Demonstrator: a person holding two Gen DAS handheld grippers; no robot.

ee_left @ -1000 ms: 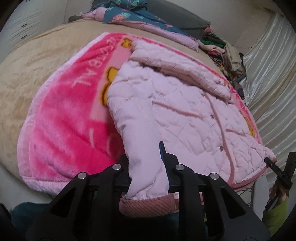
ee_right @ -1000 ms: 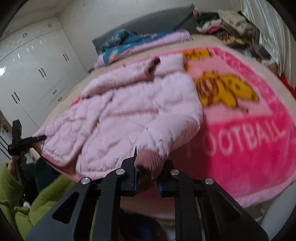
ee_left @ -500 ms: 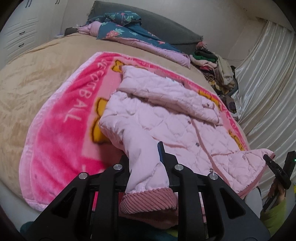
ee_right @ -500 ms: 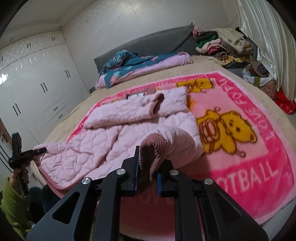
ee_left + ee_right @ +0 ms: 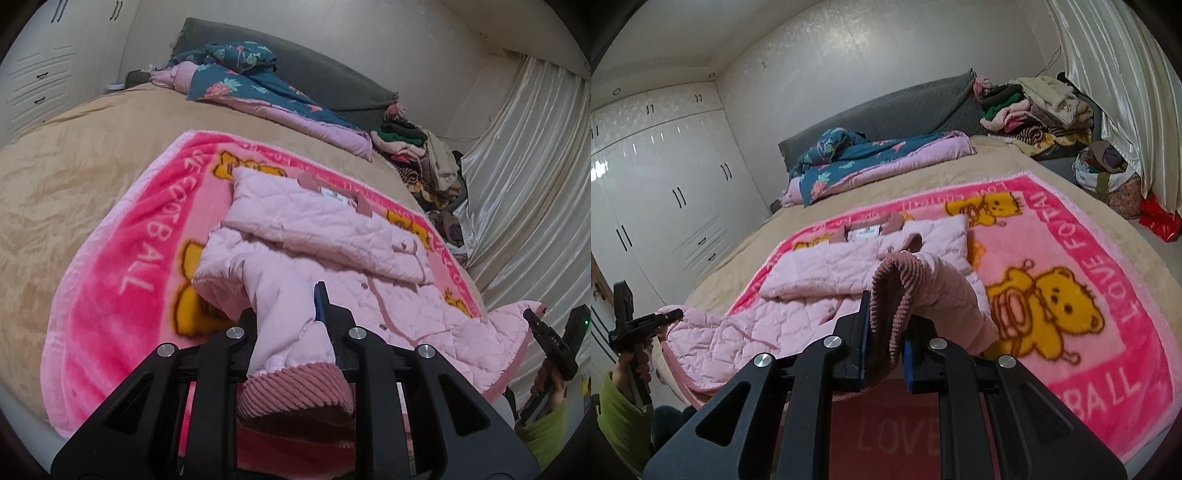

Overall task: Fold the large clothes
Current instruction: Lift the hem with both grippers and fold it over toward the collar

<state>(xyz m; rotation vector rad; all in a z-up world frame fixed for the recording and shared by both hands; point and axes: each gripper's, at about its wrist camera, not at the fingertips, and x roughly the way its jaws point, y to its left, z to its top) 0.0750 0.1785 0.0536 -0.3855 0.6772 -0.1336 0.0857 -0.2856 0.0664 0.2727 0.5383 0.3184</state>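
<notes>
A pale pink quilted jacket (image 5: pixel 369 258) lies front-up on a pink bear blanket (image 5: pixel 122 266), collar far, hem near. In the left wrist view my left gripper (image 5: pixel 291 325) is shut on a sleeve's ribbed cuff (image 5: pixel 295 387), lifted off the blanket. My right gripper (image 5: pixel 530 315) shows at the far right, against the raised hem corner. In the right wrist view my right gripper (image 5: pixel 886 332) is shut on a ribbed cuff (image 5: pixel 894 291), its sleeve arching up. My left gripper (image 5: pixel 670 315) meets the other raised hem corner. Another sleeve (image 5: pixel 827 273) lies folded across the chest.
The blanket (image 5: pixel 1071 258) covers a tan bed (image 5: pixel 74 166). A teal and pink quilt (image 5: pixel 871 158) lies by the grey headboard. A clothes pile (image 5: pixel 1034 107) and bags (image 5: pixel 1108 173) stand beside the curtains. White wardrobes (image 5: pixel 665 206) line the left wall. A green-sleeved hand holds each gripper.
Both grippers have risen with their cuffs, drawing the sleeves up off the blanket. The hem corners have lifted too, and both views now show more of the room.
</notes>
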